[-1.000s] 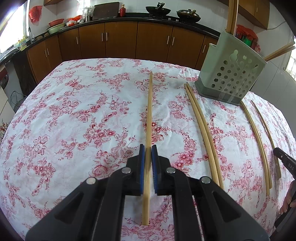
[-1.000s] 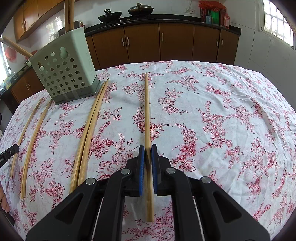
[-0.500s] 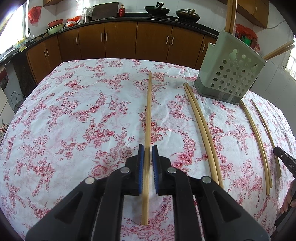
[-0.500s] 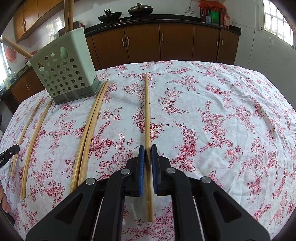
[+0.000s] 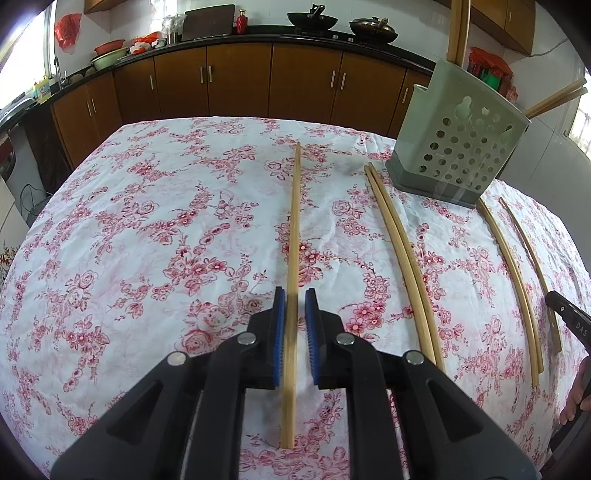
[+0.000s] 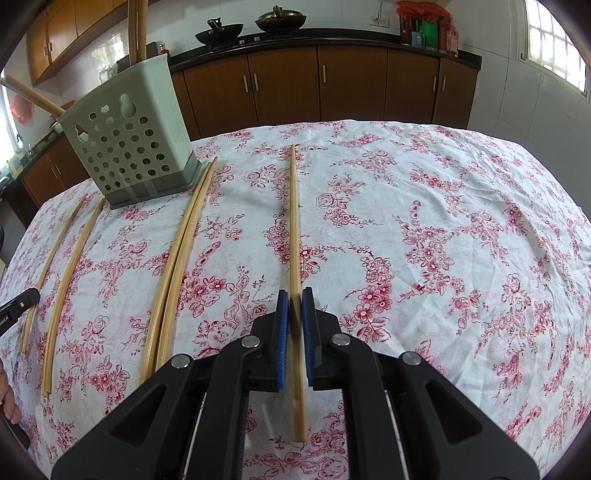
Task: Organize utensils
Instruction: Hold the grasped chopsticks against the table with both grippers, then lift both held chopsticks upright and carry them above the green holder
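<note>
Left gripper (image 5: 294, 295) jaws slightly wider than before, straddling chopstick (image 5: 293, 229), not clamped. Right gripper (image 6: 294, 297) unchanged, closed on its chopstick (image 6: 293, 221). Holder (image 6: 129, 136) awaits.

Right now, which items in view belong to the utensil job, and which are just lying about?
Job:
- left gripper, left-gripper chopstick
- right gripper, right-gripper chopstick
- chopstick pair
- two single chopsticks
- green holder, chopsticks already in it

Lying about:
- woks
- red bottle
- basins
- tablecloth
</note>
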Tool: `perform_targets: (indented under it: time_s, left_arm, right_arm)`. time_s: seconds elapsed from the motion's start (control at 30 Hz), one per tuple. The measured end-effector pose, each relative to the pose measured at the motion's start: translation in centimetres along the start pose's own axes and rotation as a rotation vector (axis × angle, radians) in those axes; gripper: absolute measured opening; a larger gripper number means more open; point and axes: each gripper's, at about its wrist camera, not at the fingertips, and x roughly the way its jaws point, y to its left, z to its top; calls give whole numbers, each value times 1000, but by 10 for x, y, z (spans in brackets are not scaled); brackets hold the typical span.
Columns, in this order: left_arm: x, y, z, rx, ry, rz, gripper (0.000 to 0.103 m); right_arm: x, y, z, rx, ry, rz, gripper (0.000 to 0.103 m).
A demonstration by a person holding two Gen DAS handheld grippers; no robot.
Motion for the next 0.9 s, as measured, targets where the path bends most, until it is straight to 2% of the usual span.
perform_targets:
  time_s: [0.6,0.73,0.9]
  left_arm:
    - [-1,-2,0,-4,-1,-7,14]
    - [-5,-5,-5,48,11,26,14]
    - [-9,-6,-10,61,5,25,12]
  right_arm:
    - [0,-1,0,2,-2,3,9]
    - [-3,-1,-3,-16,-2,-4,9]
    - [-4,-2,-4,-4,-3,7,8]
